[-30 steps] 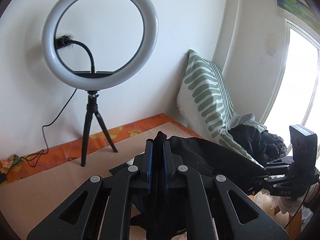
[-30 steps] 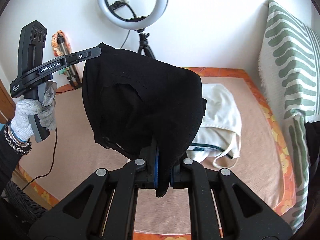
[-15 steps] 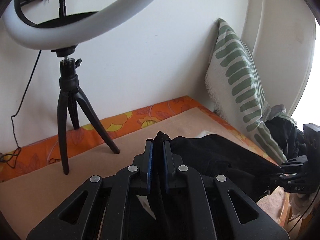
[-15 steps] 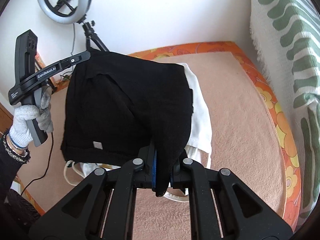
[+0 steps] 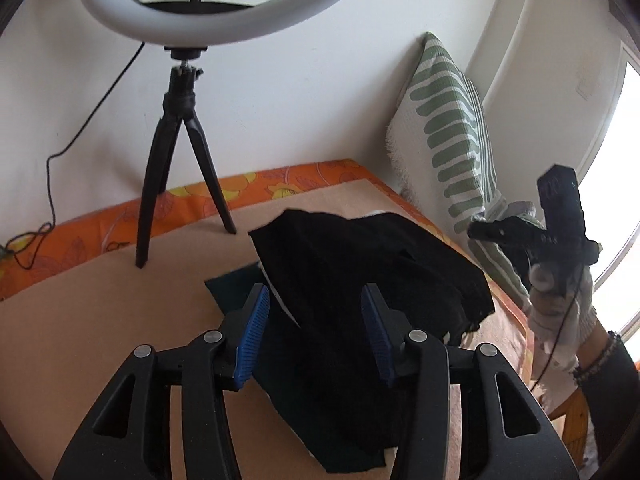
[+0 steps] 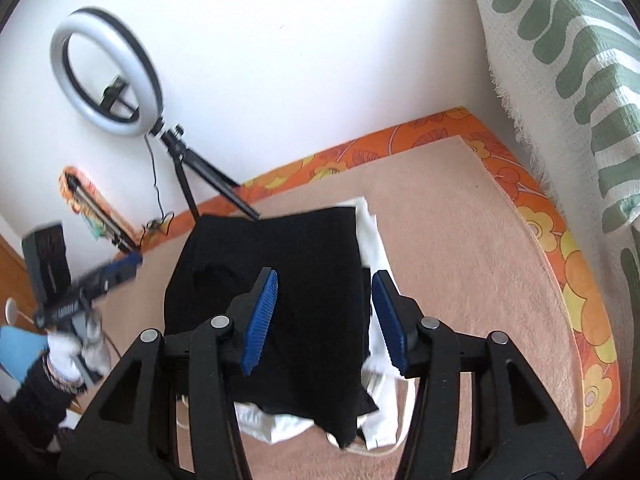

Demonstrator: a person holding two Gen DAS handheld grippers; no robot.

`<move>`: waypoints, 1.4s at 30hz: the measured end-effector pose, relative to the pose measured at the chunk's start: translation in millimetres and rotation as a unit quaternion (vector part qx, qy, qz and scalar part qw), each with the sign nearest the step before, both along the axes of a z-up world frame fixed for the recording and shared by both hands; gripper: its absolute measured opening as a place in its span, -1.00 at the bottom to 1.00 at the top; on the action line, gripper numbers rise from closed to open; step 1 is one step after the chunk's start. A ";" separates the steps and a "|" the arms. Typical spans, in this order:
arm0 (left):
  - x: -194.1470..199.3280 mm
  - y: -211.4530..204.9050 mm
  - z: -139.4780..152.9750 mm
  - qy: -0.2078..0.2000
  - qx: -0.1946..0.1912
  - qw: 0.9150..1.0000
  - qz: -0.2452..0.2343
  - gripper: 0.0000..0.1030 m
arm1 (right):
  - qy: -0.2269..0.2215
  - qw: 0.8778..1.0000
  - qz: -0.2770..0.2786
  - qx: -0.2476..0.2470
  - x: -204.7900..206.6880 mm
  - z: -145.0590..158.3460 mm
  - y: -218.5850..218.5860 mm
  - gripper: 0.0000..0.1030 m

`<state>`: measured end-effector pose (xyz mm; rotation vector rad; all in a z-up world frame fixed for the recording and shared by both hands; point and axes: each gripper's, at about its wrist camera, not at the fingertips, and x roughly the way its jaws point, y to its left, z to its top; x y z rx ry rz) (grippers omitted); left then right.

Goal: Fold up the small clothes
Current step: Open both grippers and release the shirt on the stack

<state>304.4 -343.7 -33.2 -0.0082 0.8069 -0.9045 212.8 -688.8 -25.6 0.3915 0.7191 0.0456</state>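
**A:** Beige surface with the orange floral border, ring light behind. Our black garment lies on the white clothes, just below and ahead of both grippers.

**B:** Yep. We've got the left gripper and right gripper both opening, pads off the cloth. Long axis looks to run away from us; right sits nearer its white-side edge, we'd guess.
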 end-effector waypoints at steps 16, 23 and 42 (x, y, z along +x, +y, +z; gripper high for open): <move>-34.3 -23.8 -64.1 0.066 0.029 0.995 -0.067 -0.52 | 0.061 0.997 -0.036 -0.025 105.6 -46.1 13.8 -0.33; -48.3 -23.0 -65.7 0.033 0.054 0.995 -0.076 -0.83 | 0.037 0.983 -0.064 -0.167 103.5 -29.3 40.7 -0.92; -92.5 21.4 -21.5 -0.035 0.051 0.996 -0.060 0.21 | 0.022 0.981 -0.096 -0.166 21.5 15.4 46.9 -0.06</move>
